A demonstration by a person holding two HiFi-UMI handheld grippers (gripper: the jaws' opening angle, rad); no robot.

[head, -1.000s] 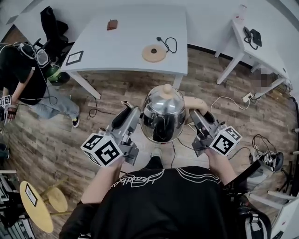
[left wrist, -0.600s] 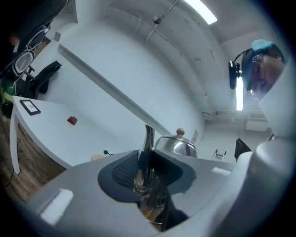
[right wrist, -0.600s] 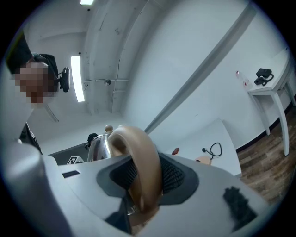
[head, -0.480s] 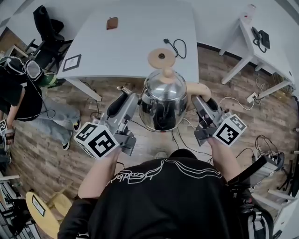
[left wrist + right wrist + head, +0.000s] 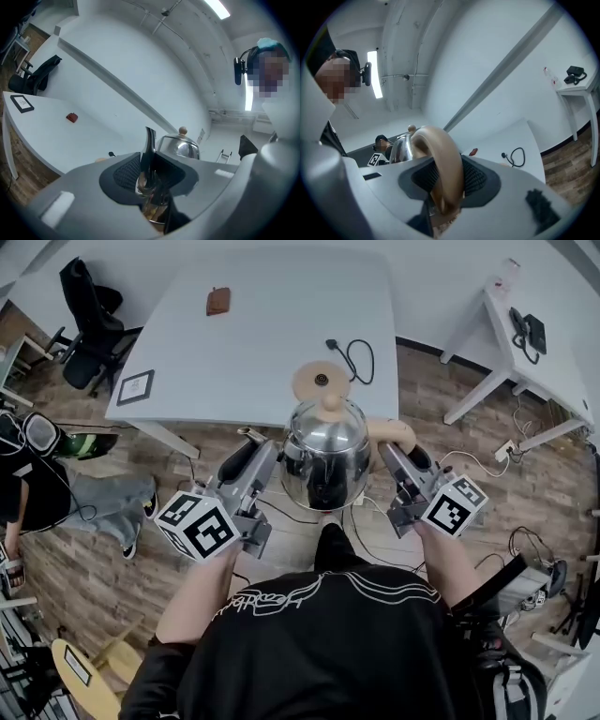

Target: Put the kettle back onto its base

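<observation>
Carried between the left gripper (image 5: 251, 454), clamped on its spout (image 5: 250, 435), and the right gripper (image 5: 395, 454), jaws closing tighter on its handle (image 5: 393, 430), the kettle (image 5: 326, 460) has come up to the table's (image 5: 253, 352) near edge, almost reaching the base (image 5: 320, 381).

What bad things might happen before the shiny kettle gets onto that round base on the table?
1. The left gripper pinches only the thin spout, so the kettle may twist or slip out.
2. The right gripper, its jaws closing on the smooth rounded handle, might let it tilt.
3. The base sits near the table edge beside its cord; a bump could knock it off.
</observation>
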